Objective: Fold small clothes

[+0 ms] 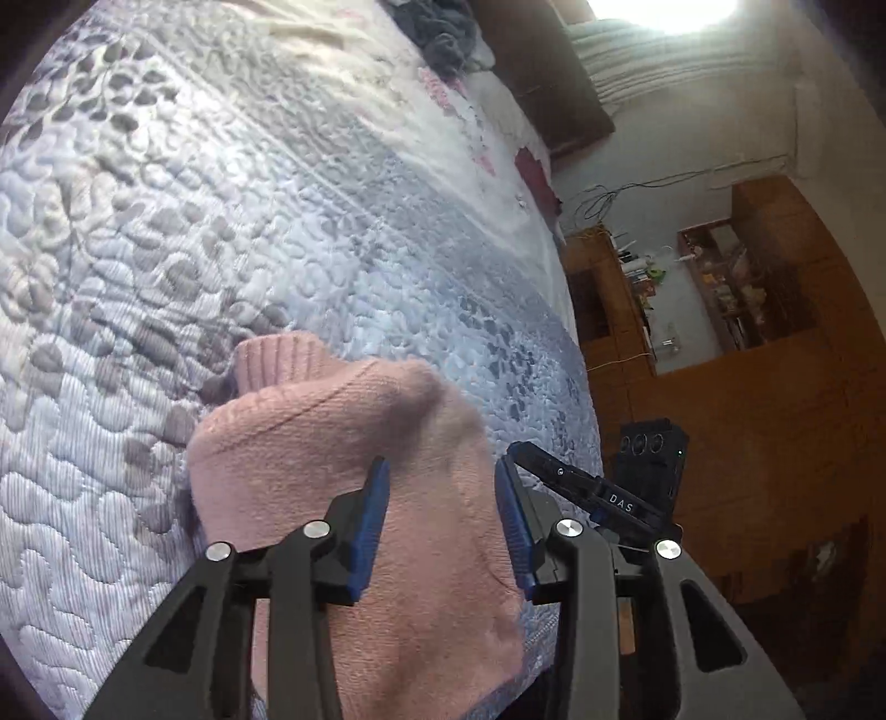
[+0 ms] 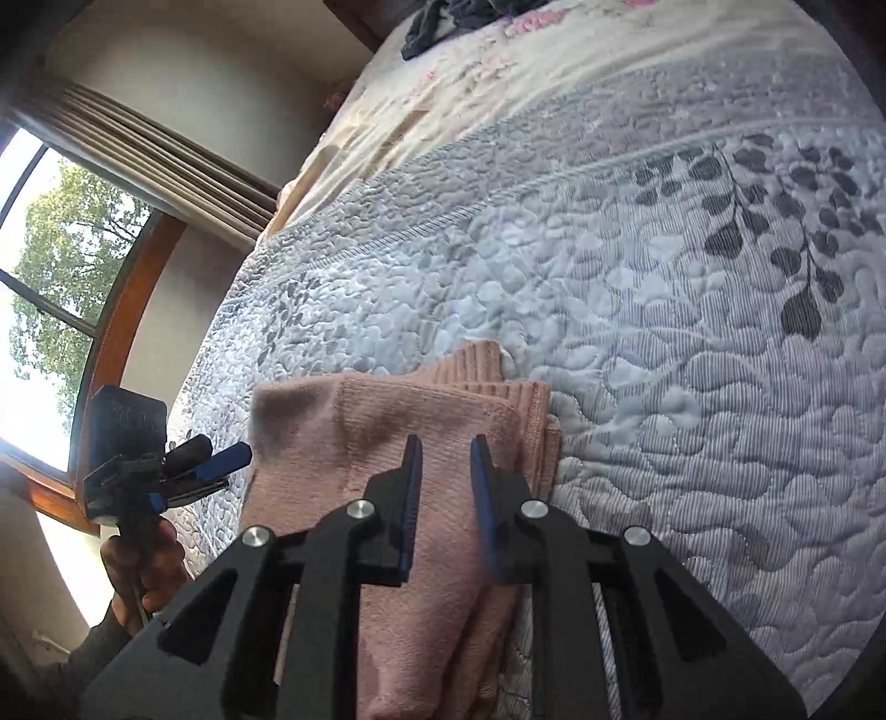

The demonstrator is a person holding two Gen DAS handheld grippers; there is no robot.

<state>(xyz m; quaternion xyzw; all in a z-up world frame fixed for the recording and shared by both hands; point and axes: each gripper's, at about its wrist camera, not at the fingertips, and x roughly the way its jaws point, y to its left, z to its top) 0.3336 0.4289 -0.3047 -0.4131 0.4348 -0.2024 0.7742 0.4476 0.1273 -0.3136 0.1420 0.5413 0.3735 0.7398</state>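
Note:
A pink knit garment (image 1: 354,471) lies folded on the quilted bedspread (image 1: 232,232) close to the bed's edge, its ribbed cuff (image 1: 277,354) pointing away from me. My left gripper (image 1: 443,471) hovers over it, open, with its blue pads wide apart and nothing clamped. In the right wrist view the same garment (image 2: 387,437) shows stacked layers with a ribbed hem (image 2: 498,382). My right gripper (image 2: 446,443) is over its near part, open with a narrower gap. The right gripper (image 1: 559,476) also shows beside the garment. The left gripper (image 2: 216,465) is held by a hand (image 2: 149,565).
A pile of dark clothes (image 1: 443,33) (image 2: 443,22) lies at the far end of the bed. Off the bed's edge stand wooden shelves (image 1: 720,288) with small items. A window (image 2: 44,277) with curtains is on the other side.

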